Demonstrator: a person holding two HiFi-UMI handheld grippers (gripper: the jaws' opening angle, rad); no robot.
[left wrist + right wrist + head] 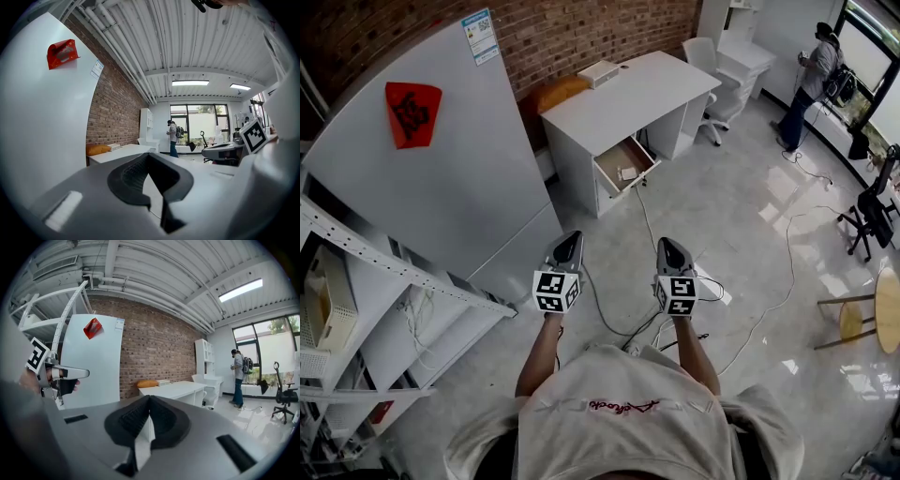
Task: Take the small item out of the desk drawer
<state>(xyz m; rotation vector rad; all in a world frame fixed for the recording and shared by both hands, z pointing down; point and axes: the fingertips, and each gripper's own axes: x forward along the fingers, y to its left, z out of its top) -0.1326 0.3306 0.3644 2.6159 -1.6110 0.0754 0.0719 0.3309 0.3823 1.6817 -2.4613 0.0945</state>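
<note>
A white desk (619, 98) stands ahead by the brick wall, and its drawer (623, 164) is pulled open. A small pale item (627, 172) lies inside the drawer. My left gripper (570, 240) and right gripper (666, 244) are held side by side in the air, well short of the desk, both pointing toward it. Both are shut with nothing between the pads. In the left gripper view the left gripper (149, 155) has its jaws together, with the desk (119, 152) far beyond. The right gripper (150, 398) looks the same, and the desk (173, 390) is in the distance.
A tall white cabinet (422, 169) with a red tag (412, 111) stands close on the left, beside a metal shelf (356, 281). Cables (750, 309) trail over the floor. A person (816, 75), a black chair (872, 211) and a wooden stool (872, 314) are at the right.
</note>
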